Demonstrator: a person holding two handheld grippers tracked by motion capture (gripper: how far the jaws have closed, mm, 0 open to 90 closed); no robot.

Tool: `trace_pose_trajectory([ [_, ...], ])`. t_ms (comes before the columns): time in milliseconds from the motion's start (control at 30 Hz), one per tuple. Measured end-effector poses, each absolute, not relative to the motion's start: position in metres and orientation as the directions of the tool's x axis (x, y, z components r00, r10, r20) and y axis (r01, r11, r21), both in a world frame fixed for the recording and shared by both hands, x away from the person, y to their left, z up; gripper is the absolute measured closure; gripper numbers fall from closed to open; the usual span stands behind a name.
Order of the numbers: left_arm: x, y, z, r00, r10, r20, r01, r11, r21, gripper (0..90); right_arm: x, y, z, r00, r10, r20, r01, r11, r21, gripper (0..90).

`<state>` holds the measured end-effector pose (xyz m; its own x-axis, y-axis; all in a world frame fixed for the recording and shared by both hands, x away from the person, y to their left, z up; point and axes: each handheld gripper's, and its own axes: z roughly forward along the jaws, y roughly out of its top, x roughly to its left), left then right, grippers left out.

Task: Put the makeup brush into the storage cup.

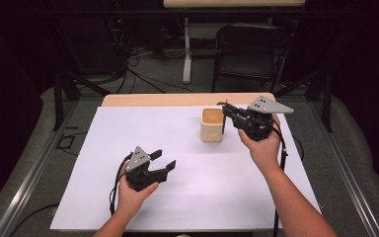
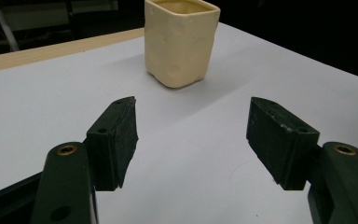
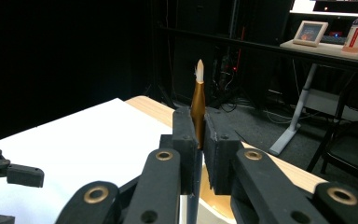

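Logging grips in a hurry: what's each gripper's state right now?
Left gripper: open, holding nothing.
Right gripper: shut on a thin gold pen-like stick by the cream cup.

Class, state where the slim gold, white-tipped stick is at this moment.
The gold stick is clamped upright in the right claw, which the high view shows just right of the cream cup near the table's far edge.

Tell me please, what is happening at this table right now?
A person works at a white-covered table with a gripper in each hand. The right gripper is shut on a thin gold-coloured stick with a white tip, perhaps a brush or pen, and holds it beside the cream cup at the far side of the table. The left gripper rests nearer the person, open and holding nothing, and points toward the cup.
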<state>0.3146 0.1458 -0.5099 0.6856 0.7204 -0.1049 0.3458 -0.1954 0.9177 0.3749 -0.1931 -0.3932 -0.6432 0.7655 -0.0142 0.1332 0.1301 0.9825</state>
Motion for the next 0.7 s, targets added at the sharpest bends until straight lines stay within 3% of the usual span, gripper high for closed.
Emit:
trace_pose_trajectory([
  [700,0.315,0.146,-0.51,0.686,0.72,-0.104,0.345,-0.197,0.918,33.7,0.408,-0.174,-0.386,-0.626,0.78,-0.005,0.149,0.126,0.981,83.8],
])
